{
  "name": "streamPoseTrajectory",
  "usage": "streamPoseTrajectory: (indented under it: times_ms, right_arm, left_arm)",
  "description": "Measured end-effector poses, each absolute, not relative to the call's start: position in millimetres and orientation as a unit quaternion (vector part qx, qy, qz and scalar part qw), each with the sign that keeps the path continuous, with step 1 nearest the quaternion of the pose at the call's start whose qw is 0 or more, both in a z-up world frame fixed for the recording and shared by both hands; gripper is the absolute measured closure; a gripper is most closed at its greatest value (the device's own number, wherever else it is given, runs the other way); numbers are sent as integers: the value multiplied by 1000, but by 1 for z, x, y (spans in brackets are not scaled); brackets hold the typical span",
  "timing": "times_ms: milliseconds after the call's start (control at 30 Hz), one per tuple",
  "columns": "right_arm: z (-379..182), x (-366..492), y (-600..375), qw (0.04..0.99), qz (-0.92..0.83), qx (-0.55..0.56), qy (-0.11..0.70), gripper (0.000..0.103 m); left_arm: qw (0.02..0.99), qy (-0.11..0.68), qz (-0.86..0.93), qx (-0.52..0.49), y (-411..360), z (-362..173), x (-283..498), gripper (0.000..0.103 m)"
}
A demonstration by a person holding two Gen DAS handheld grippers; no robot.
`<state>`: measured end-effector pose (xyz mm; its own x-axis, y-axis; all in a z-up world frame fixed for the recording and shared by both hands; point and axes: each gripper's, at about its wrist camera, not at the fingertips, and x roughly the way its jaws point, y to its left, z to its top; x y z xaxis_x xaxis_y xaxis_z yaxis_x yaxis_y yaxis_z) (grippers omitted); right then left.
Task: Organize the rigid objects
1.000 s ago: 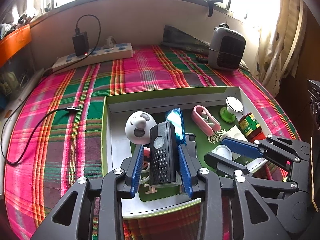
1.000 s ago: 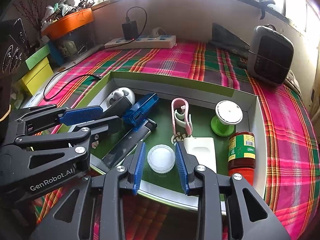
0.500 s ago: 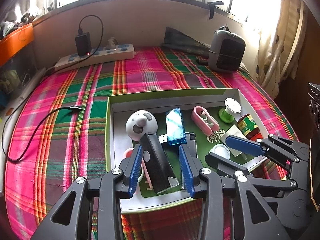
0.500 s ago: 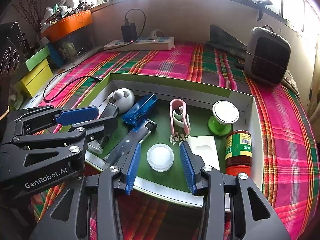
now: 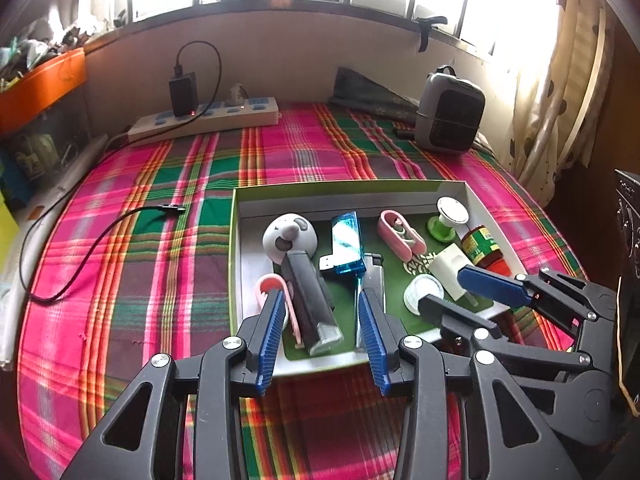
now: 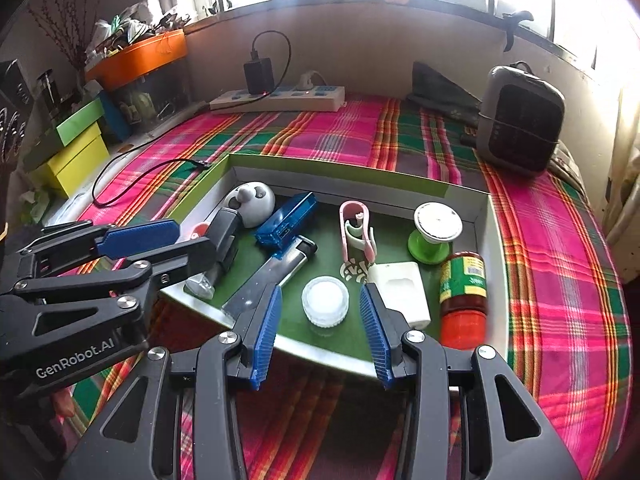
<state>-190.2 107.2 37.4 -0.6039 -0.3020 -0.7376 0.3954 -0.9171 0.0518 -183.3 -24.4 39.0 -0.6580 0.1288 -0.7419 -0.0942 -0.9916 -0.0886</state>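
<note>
Your left tool [image 5: 322,322] stands open; its jaws have just been opening, and the black device [image 5: 310,300] lies free between them on the tray [image 5: 236,240] floor. Your right tool [image 6: 320,320] is open too, just widened around the white cap [image 6: 325,301] without pressing it, probably released there. At 12 o'clock from the cap lies the pink clip [image 6: 356,232], at 3 o'clock the red jar [image 6: 463,292], so the tray already holds the rigid objects.

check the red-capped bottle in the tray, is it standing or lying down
Lying down. The bottle rests on its side along the tray's right wall, red cap toward the camera.
</note>
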Motion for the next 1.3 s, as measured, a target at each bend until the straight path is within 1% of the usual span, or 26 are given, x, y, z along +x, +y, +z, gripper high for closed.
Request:
streamPoseTrajectory:
  times_ms: [233,333,533,900,1000,1100,1300]
  right_arm:
    - [47,-174,116,185,-900,391,52,61]
    - [50,-164,120,180,-903,388,48,61]
    - [50,-146,131,166,-905,390,43,61]
    - [28,-125,152,129,-898,419,36,60]
    - [22,-121,158,122,-895,428,37,60]
    - [18,-118,159,117,-893,432,44,60]
    - [13,-115,164,106,-891,439,43,60]
  left_arm:
    - [44,-30,914,-402,-28,46,-161,65]
    - [32,-19,916,-400,-26,47,-149,65]
    - [26,-23,913,-406,-23,42,-127,65]
    - [13,-33,903,-429,-15,19,-97,65]
    - [2,-18,903,-430,-11,14,-93,64]
    - [9,-26,899,-437,-10,9,-93,63]
    - [0,-11,899,-438,-4,4,-90,62]
